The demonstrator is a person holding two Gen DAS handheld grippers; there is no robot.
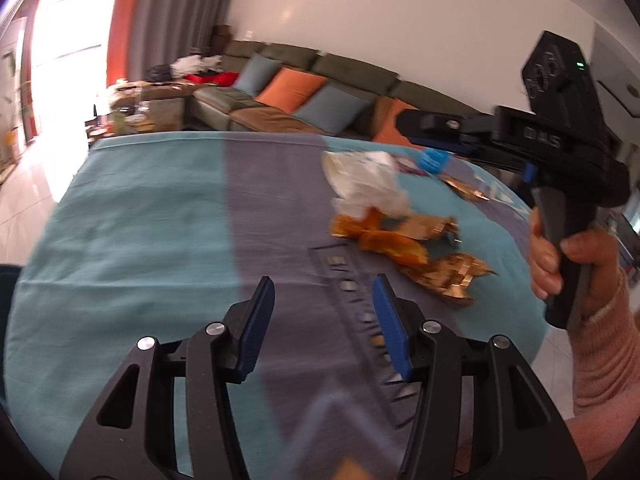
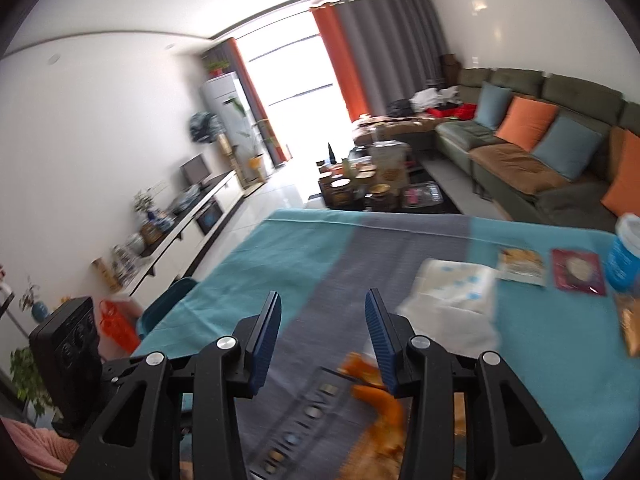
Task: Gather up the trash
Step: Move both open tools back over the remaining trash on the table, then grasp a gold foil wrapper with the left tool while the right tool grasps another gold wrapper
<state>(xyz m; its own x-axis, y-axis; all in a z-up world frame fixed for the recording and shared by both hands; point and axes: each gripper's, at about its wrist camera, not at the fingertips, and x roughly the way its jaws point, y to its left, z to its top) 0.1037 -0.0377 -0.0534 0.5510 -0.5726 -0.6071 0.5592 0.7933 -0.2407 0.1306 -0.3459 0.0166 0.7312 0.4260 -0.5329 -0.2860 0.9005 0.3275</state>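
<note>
Trash lies on a table under a teal and grey cloth [image 1: 140, 220]. A crumpled white bag [image 1: 368, 184] sits by an orange wrapper [image 1: 384, 236] and a gold foil wrapper [image 1: 452, 276]. My left gripper [image 1: 323, 280] hovers open over the grey stripe, short of the pile, with nothing between its pads. A hand holds my right gripper [image 1: 412, 124] above the pile's far side. In the right wrist view the right gripper [image 2: 324, 296] is open and empty. The white bag [image 2: 452, 292] lies just right of it, the orange wrapper [image 2: 380, 396] under its right finger.
Further right on the cloth lie a snack packet [image 2: 520, 266], a dark red packet [image 2: 576, 276], a blue tub [image 2: 626, 256] and more gold foil [image 2: 630, 328]. A teal chair [image 2: 168, 308] stands at the table's left edge. Beyond are a cluttered coffee table [image 2: 376, 188] and a sofa [image 2: 520, 160].
</note>
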